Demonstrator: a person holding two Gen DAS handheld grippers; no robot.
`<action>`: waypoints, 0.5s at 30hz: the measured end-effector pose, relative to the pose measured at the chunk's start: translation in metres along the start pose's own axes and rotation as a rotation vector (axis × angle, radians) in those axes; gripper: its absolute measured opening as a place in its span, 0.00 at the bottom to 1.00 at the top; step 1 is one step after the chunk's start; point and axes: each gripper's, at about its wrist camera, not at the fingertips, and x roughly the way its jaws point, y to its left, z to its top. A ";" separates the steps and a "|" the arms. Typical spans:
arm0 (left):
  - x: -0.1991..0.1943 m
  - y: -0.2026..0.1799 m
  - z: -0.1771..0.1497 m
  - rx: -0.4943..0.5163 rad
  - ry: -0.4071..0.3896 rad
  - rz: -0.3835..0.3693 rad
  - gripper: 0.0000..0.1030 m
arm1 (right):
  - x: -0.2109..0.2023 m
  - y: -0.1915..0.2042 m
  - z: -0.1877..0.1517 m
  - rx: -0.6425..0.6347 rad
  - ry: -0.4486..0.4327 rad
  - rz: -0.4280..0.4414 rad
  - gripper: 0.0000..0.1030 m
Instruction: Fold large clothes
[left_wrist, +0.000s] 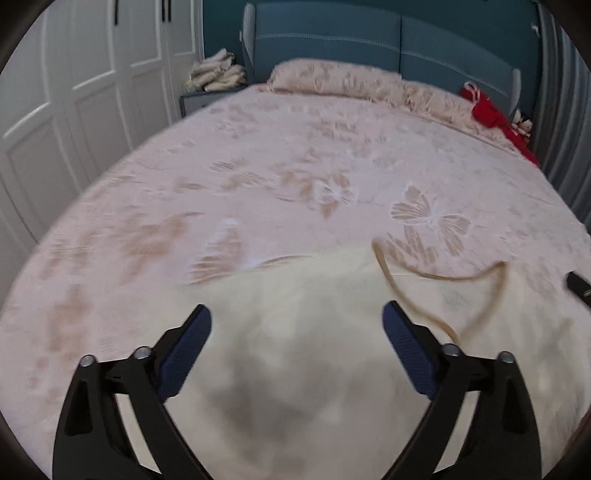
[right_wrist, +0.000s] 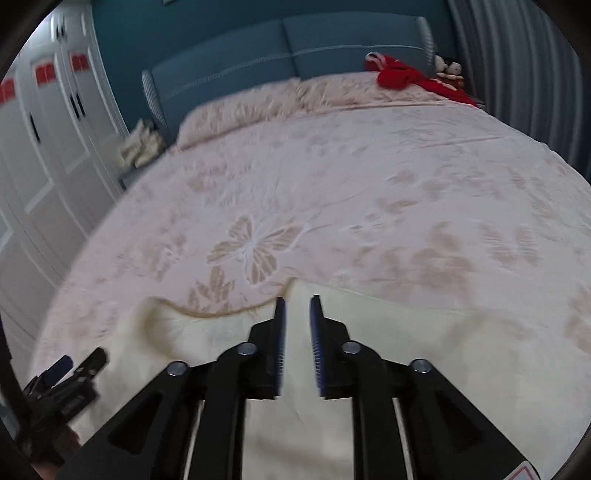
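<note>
The left gripper (left_wrist: 296, 319) is held wide open above a cream garment (left_wrist: 295, 369), nothing being caught between its fingers (left_wrist: 192, 343), and no contact with the cloth can be made out. The right gripper (right_wrist: 296, 310) is nearly closed, a narrow gap being left between its fingers (right_wrist: 280, 343); cream cloth is seen through that gap, but whether any of it is pinched cannot be told. The cream garment (right_wrist: 424, 350) is spread on the bed (left_wrist: 258, 166) directly beneath and just ahead of both pairs of fingers, at the near edge of the pink butterfly bedspread. A thin tan strap (left_wrist: 461, 277) is seen curling loosely ahead and to the right of the left fingers. The work is judged to be at an early stage: the garment appears laid out and still rumpled, no clean fold edge is shown, and the folding itself seems left to do. Farther out, a pillow (left_wrist: 332, 75) and a red cloth (left_wrist: 491, 110) are seen by the blue headboard (left_wrist: 369, 40). No containers are visible
</note>
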 end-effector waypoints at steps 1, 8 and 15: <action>-0.016 0.009 -0.007 0.007 0.005 -0.018 0.94 | -0.038 -0.019 -0.010 -0.003 -0.019 0.010 0.43; -0.141 0.136 -0.136 -0.079 0.166 -0.124 0.94 | -0.208 -0.138 -0.143 0.030 0.079 -0.012 0.69; -0.186 0.203 -0.254 -0.377 0.319 -0.198 0.94 | -0.275 -0.196 -0.272 0.219 0.243 -0.028 0.70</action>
